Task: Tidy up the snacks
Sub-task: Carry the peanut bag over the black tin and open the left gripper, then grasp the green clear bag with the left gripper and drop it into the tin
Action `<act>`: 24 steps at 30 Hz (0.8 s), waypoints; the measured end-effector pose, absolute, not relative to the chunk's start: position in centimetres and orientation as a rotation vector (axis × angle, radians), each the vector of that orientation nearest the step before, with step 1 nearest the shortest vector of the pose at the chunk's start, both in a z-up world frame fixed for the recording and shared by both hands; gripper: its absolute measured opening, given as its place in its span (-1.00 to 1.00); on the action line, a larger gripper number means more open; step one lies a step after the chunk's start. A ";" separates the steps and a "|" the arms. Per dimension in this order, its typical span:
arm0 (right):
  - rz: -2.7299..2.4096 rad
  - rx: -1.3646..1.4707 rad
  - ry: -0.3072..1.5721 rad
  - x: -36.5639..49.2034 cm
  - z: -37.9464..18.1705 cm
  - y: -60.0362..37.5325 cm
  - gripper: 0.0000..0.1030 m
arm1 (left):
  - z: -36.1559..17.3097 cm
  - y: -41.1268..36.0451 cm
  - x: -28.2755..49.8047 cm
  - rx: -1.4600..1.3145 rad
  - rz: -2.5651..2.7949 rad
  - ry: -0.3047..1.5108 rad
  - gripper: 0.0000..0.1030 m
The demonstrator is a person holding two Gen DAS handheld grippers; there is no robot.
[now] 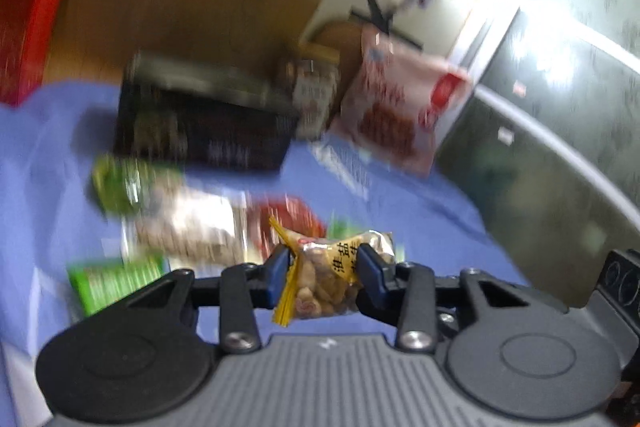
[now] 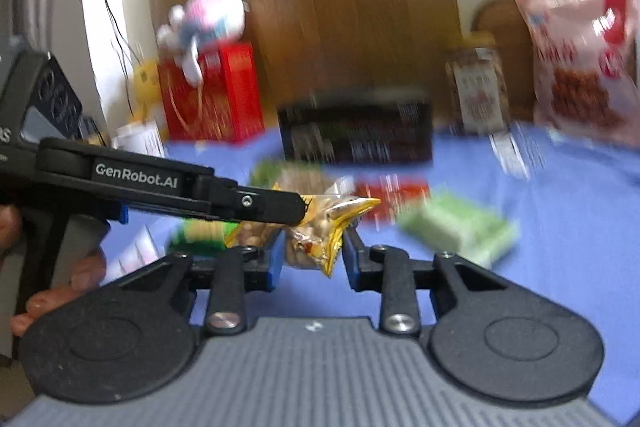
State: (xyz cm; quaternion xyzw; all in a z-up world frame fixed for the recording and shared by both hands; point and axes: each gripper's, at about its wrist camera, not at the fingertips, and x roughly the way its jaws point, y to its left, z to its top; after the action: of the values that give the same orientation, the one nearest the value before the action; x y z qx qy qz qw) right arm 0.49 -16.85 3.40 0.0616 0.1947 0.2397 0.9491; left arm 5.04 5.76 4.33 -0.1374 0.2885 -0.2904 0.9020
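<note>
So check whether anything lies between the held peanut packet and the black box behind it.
Yes: loose snack packs lie on the blue cloth between the peanut packet, gripped by both hand-held grippers, and the black box.

The right gripper (image 2: 312, 254) and the left gripper (image 2: 298, 213), reaching in from the left, both pinch one yellow-edged peanut packet (image 2: 320, 231) above the blue cloth (image 2: 560, 219); the background is blurred.

Bare blue cloth (image 2: 560, 195) lies open rightward; ahead, the black box (image 2: 356, 135) blocks passage.
</note>
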 end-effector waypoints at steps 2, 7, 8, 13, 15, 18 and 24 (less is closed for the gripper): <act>0.509 0.125 0.379 3.3 4.5 -16.7 -0.34 | 6.1 6.3 7.1 -0.279 -0.577 0.560 -0.32; 0.499 0.145 0.365 12.0 6.4 -16.7 -0.34 | 8.7 6.4 14.8 -0.268 -0.538 0.521 -0.32; 0.495 0.150 0.373 13.5 6.6 -16.2 -0.34 | 8.7 6.4 16.6 -0.262 -0.520 0.525 -0.32; 0.509 0.192 0.436 19.9 6.6 -12.7 -0.27 | 8.1 7.0 23.0 -0.261 -0.391 0.546 -0.15; 0.534 0.188 0.485 21.8 6.2 -11.3 -0.09 | 7.7 7.3 24.5 -0.238 -0.326 0.558 0.02; 0.496 0.179 0.487 22.0 6.1 -11.2 -0.07 | 7.9 9.0 24.1 -0.233 -0.287 0.545 0.02; 0.604 0.282 0.552 15.9 4.2 -14.2 -0.07 | 7.7 13.0 17.8 -0.284 -0.367 0.534 0.11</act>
State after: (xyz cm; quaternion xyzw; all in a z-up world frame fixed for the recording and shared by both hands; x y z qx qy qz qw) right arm 15.93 -14.17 4.15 0.1366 0.2675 0.2927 0.9078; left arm 17.78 13.04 7.73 -0.1390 0.2614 -0.1796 0.9381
